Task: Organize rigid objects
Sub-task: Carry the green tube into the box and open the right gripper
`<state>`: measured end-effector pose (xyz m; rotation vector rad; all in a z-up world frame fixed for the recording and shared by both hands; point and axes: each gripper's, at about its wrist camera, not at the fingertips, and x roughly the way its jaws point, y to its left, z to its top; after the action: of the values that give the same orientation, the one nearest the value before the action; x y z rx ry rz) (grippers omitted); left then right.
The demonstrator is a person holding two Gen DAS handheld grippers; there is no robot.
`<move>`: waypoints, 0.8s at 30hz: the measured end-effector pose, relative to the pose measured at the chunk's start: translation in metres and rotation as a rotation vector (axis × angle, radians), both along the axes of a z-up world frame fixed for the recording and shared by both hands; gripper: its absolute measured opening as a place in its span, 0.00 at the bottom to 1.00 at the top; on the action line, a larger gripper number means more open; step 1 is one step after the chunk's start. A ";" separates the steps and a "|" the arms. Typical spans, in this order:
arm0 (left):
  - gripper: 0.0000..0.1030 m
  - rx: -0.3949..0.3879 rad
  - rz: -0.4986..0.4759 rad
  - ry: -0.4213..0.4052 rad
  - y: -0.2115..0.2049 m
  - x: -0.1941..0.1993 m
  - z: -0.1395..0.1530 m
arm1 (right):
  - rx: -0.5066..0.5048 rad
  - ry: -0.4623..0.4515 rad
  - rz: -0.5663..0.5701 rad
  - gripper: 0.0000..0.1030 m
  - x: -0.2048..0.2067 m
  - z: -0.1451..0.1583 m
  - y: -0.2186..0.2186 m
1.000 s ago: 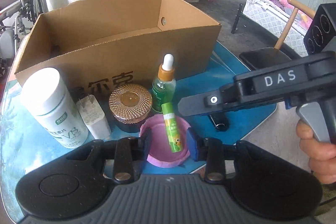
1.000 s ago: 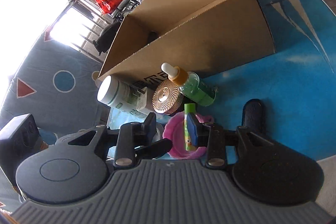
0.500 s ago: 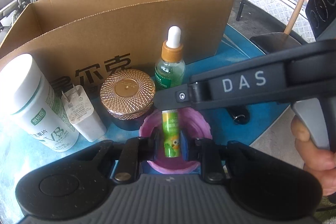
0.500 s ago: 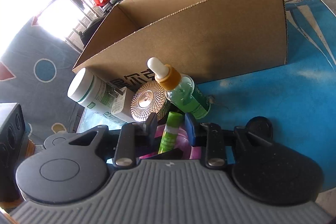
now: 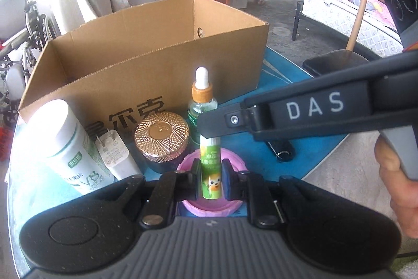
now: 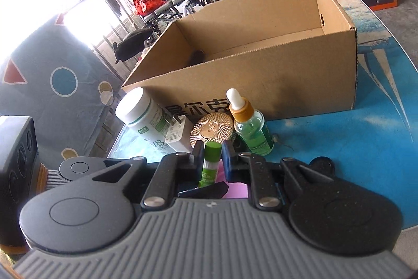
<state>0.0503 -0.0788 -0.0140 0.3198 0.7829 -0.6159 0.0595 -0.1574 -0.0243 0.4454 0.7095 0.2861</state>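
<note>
Tongs from both sides clamp one upright lip-balm tube (image 5: 211, 171): left gripper (image 5: 211, 181) low, right gripper (image 6: 212, 156) at cap. Light, stiff, probably slick; mid-body grip looks safest.

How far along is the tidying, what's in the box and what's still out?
Barely started: the cardboard box shows only one dark item inside. In hand: the green lip balm tube, both the left gripper and right gripper closed around it. Left out: white bottle, charger plug, gold-lidded jar, dropper bottle, pink dish.
</note>
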 end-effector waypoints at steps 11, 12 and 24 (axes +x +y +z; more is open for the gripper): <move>0.18 -0.090 0.085 -0.184 0.030 0.026 0.114 | -0.054 -0.298 0.137 0.13 0.026 0.118 0.008; 0.18 -0.088 0.096 -0.183 0.031 0.035 0.120 | -0.056 -0.304 0.154 0.13 0.037 0.126 0.008; 0.18 0.010 0.198 0.156 0.043 0.186 0.082 | 0.117 0.193 0.258 0.13 0.242 0.096 0.006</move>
<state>0.2366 -0.0356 0.0681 0.2017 0.9549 -0.4545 0.3013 -0.1517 0.0714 0.4970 0.9440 0.5343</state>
